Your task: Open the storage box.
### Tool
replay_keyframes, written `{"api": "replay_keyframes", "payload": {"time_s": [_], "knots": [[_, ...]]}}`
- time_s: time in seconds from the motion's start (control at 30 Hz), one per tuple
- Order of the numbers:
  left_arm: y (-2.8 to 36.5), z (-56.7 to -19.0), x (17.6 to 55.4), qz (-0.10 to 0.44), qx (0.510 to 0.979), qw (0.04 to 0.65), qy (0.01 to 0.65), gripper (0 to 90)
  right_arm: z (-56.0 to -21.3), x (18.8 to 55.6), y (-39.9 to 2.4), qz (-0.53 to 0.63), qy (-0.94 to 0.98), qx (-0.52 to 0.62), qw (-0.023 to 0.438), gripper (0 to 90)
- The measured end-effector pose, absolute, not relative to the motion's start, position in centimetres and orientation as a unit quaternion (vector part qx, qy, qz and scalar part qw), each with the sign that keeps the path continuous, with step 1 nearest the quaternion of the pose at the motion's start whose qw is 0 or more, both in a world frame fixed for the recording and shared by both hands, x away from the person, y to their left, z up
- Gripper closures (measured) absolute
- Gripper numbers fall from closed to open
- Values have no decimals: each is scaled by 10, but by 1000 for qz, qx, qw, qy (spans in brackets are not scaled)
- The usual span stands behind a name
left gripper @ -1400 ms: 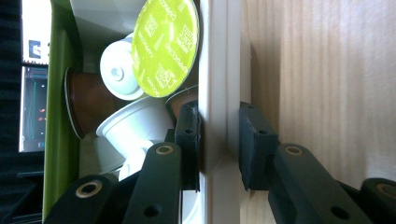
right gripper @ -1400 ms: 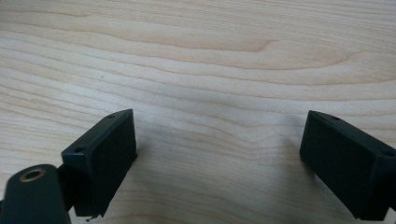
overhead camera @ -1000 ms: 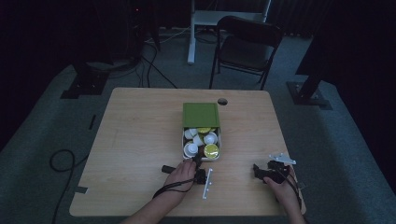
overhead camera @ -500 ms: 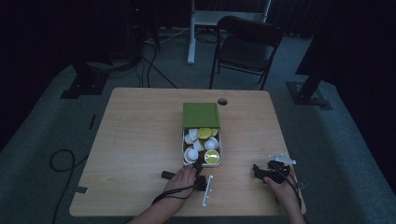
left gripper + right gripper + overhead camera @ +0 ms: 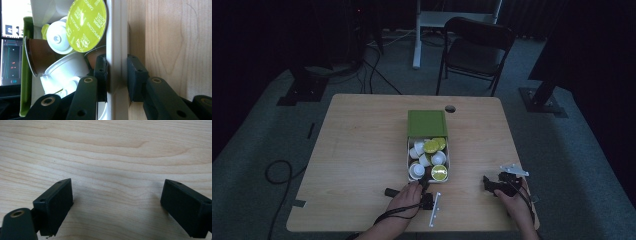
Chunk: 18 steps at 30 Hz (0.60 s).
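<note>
At the six o'clock end of the white tray (image 5: 408,161), grips its near wall (image 5: 116,37) with the left gripper (image 5: 117,67): one pad inside among the coffee capsules (image 5: 86,25), the other outside over the table (image 5: 362,150), clamped hard on the wall with nothing else between. Holds the right gripper (image 5: 117,202) at about four o'clock from the tray, well apart from it, jaws wide apart above bare wood and carrying nothing. Compared with a second ago, shows more of the tray out from under the green cover (image 5: 427,123): leaves the cover where it was at twelve o'clock, brings the tray's near edge closer to the person's side, and uncovers more capsules, some with green foil tops, others white and tipped over. Reads as a drawer-style pull toward six o'clock, well along but probably not finished, with the far end of the tray tucked under the cover. Calls next, most likely, for either a further straight pull or a release once enough capsules lie in reach. Risks dragging the cover along or jostling the loose capsules.
</note>
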<state>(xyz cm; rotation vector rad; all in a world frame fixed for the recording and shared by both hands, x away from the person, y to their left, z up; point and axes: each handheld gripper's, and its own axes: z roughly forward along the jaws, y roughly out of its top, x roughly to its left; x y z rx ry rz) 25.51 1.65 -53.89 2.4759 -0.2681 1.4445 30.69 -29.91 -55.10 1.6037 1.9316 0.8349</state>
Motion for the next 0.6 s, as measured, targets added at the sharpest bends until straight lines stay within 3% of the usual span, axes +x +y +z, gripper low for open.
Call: {"api": "replay_keyframes", "payload": {"time_s": [0.43,0.47,0.53,0.6], "knots": [[17,-538,245,491,854,142,-92,733,-551,307,-299,306,708,588,245,104],[17,-538,245,486,857,149,-86,723,-551,307,-299,306,708,588,245,104],[16,-538,245,478,860,156,-80,597,-551,307,-299,306,708,588,245,104],[17,-537,242,477,859,165,-81,587,-551,307,-299,306,708,588,245,104]]}}
